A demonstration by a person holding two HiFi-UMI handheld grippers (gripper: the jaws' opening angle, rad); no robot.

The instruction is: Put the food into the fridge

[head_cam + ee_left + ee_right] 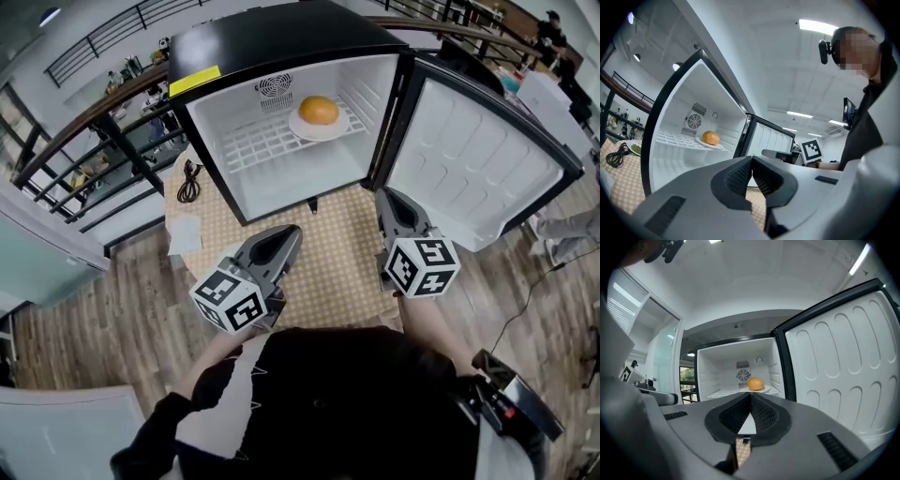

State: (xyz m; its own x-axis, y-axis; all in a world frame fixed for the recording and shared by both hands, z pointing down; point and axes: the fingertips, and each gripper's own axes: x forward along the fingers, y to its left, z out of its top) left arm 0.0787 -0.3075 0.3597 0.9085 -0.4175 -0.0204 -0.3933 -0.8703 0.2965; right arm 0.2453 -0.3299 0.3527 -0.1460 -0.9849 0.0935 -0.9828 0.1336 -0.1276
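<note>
Orange (319, 110), one only, or some round orange food much like it, lies on a single white plate (305, 130) at the far right of the wire shelf (253, 145) inside the small fridge (281, 42). The fridge has one shelf, one round fan grille (274, 87) in its back wall and one door (478, 159), which stands swung wide open to the right.

Two grippers are held level in front of the opening, well apart from the shelf. The left gripper (289, 232) and the right gripper (386, 195) each have their jaws pressed together with nothing between them.

The fridge stands on a table (328, 248) covered in a small tan check pattern, and one black coiled cable (190, 180) lies on it left of the fridge. Below is a wood-plank floor (84, 309), and a dark railing (84, 122) runs behind.
</note>
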